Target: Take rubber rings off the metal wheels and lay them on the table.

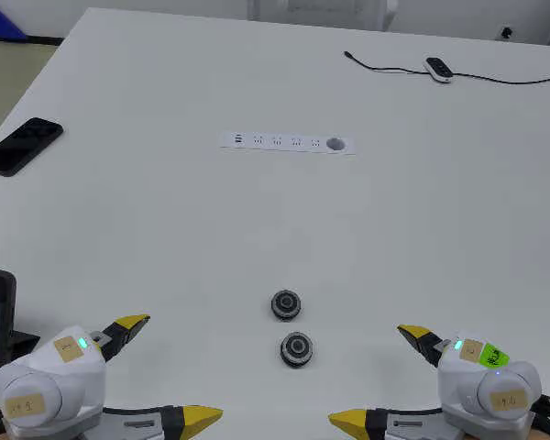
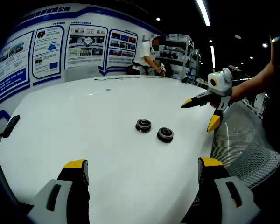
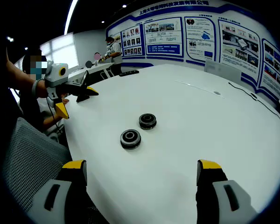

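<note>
With the left gripper and right gripper both holding their jaws spread and empty, two wheels rest close together on the table between them, likely heavy and rigid, their rings soft and stretchy: pinch a ring's outer edge.

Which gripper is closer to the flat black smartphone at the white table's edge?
Left. The left gripper sits near the person, on the same side as the flat black smartphone lying farther back. The right gripper sits equally near the person but on the opposite side.
</note>
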